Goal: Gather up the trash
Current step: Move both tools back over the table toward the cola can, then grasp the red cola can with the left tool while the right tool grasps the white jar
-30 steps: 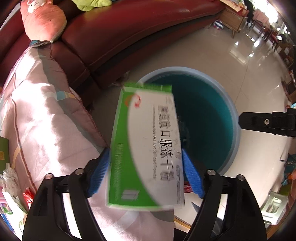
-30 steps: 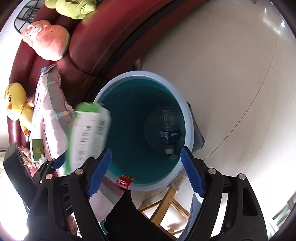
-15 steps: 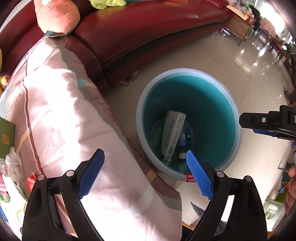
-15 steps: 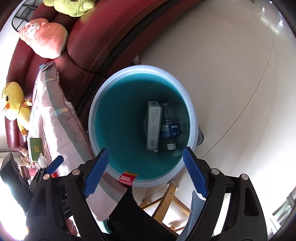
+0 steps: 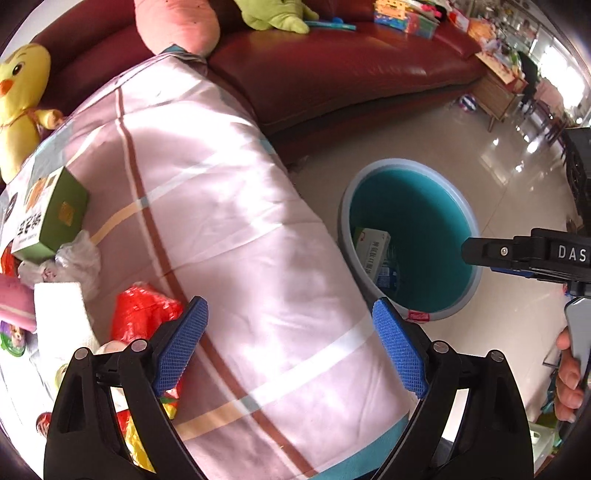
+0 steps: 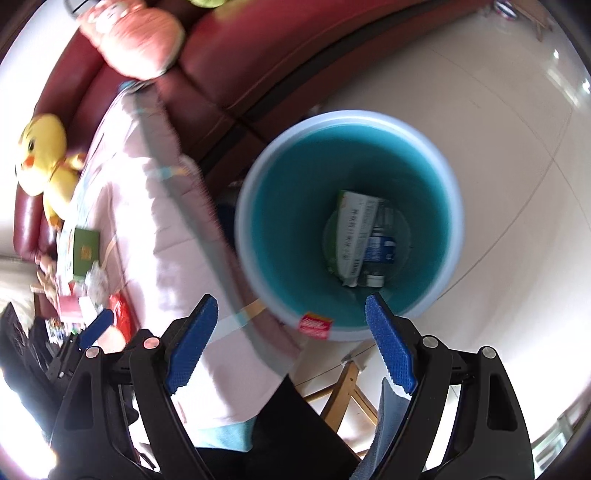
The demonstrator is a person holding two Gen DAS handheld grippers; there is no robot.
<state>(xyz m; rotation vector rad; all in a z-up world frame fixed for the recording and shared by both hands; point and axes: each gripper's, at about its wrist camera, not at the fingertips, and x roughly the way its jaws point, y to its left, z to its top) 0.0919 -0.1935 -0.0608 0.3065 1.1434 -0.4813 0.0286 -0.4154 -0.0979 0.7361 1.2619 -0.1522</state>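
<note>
My left gripper (image 5: 290, 304) stands open and empty above a pink striped quilt (image 5: 229, 206). To its left on the quilt lie a green box (image 5: 55, 214), a crumpled clear bag (image 5: 77, 258), a red wrapper (image 5: 144, 314) and a white tissue (image 5: 61, 314). The blue bin (image 5: 406, 162) stands on the floor to the right, with a green-and-white medicine box (image 5: 371, 247) inside. My right gripper (image 6: 291, 298) is open and empty near the rim of the bin (image 6: 255, 177), looking down on the medicine box (image 6: 351, 229) and a plastic bottle (image 6: 380, 247) at its bottom.
A dark red sofa (image 5: 351, 62) runs behind the quilt, with a yellow duck plush (image 5: 18, 96) and a pink cushion (image 5: 173, 26) on it. Glossy tiled floor (image 6: 498, 147) surrounds the bin. Wooden legs (image 6: 347, 384) stand near the bin. A hand (image 5: 569, 373) shows at the right edge.
The medicine box left my left gripper and dropped into the bin. My left gripper then swung left over the quilt toward the litter. The right gripper shifted a little, with the bin still below it.
</note>
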